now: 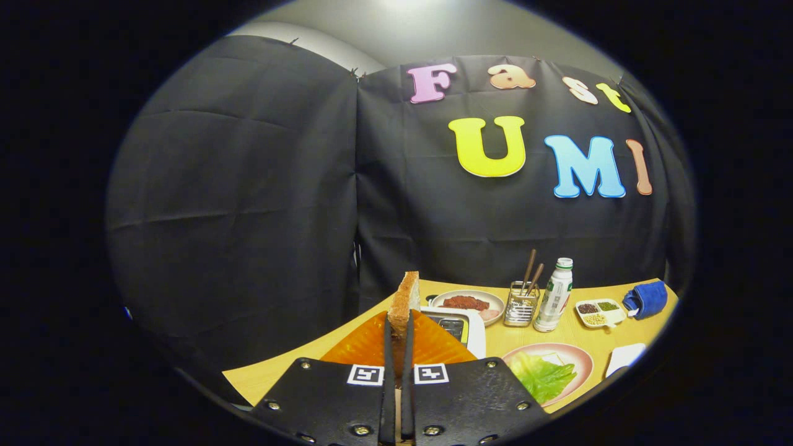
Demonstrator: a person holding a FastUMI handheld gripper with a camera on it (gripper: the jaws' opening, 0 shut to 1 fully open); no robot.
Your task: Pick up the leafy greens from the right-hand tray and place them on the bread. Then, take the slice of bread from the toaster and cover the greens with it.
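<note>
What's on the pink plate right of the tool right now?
A green lettuce leaf lies on the pink plate, covering whatever sits beneath it. The tool is shut on the bread slice, raised above the table.

My gripper point(397, 322) sits at lower centre of the frame, fingers nearly closed and parallel, both clamping the bread slice point(406, 297) upright, raised above the table.

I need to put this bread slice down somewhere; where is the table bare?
The hand-held gripper is shut on the bread slice. Bare wood lies between the lettuce plate and the bottle. The back row from meat plate to blue cloth is crowded.
</note>
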